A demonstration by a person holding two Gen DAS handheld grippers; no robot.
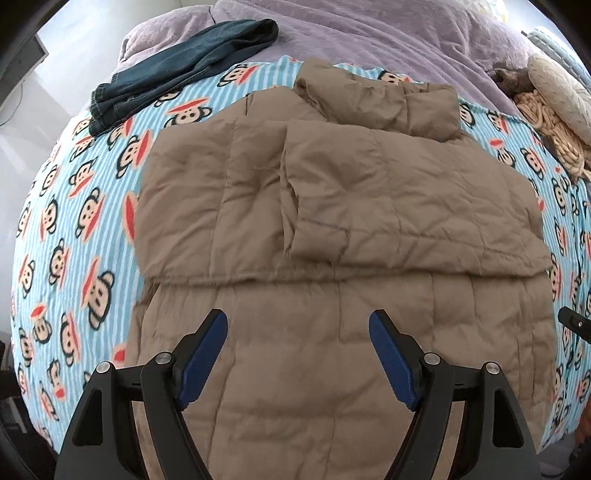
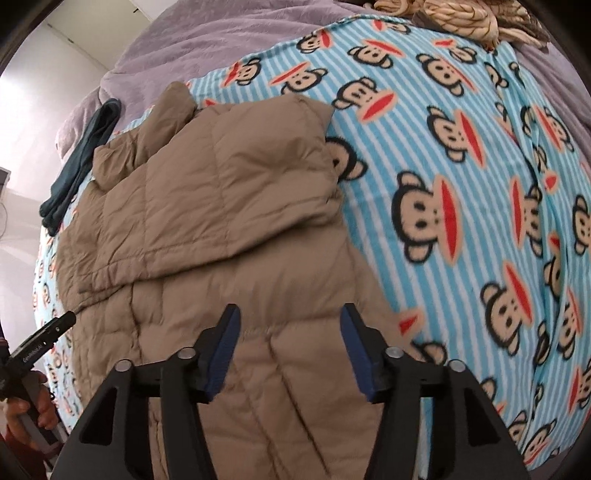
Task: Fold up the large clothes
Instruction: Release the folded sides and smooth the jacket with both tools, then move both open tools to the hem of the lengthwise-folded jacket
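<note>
A tan quilted down jacket (image 1: pixel 332 206) lies flat on the monkey-print blanket (image 1: pixel 74 229), sleeves folded in across its body, collar at the far end. My left gripper (image 1: pixel 298 321) is open and empty, hovering over the jacket's near hem part. In the right wrist view the jacket (image 2: pixel 207 206) fills the left half, and my right gripper (image 2: pixel 290 315) is open and empty over its near right edge. The left gripper's tip (image 2: pixel 55 328) shows at the left edge there, and the right gripper's tip (image 1: pixel 572 321) shows at the right edge of the left wrist view.
Folded dark blue jeans (image 1: pixel 177 70) lie at the far left of the blanket (image 2: pixel 461 184). A purple bedspread (image 1: pixel 388 33) covers the far side. A cream knitted item (image 1: pixel 550 122) and cushions lie at the far right. The bed's left edge drops to a white floor.
</note>
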